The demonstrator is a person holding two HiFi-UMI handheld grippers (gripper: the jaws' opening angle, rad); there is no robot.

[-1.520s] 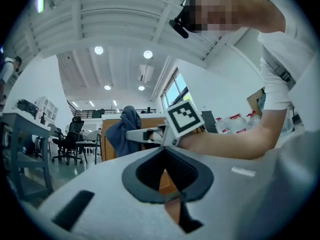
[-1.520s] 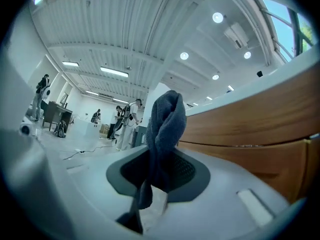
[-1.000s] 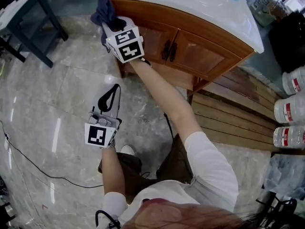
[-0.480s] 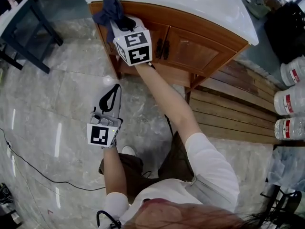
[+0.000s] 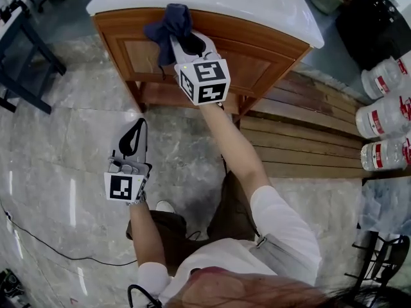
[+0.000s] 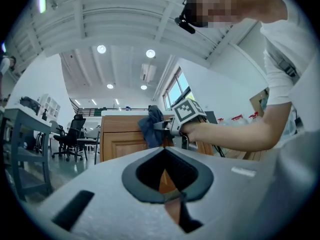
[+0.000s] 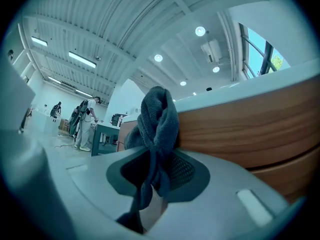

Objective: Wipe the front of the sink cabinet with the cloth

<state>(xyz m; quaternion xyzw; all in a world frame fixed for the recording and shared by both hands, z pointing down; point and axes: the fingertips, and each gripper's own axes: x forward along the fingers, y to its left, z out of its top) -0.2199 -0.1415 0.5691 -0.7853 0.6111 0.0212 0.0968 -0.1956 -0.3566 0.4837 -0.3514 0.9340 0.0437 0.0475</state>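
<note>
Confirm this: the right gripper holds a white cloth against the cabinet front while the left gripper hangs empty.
Wrong on colour: the cloth is dark blue, not white, as the right gripper view shows. Otherwise yes: the right gripper holds it against the cabinet front while the left gripper hangs empty.
</note>
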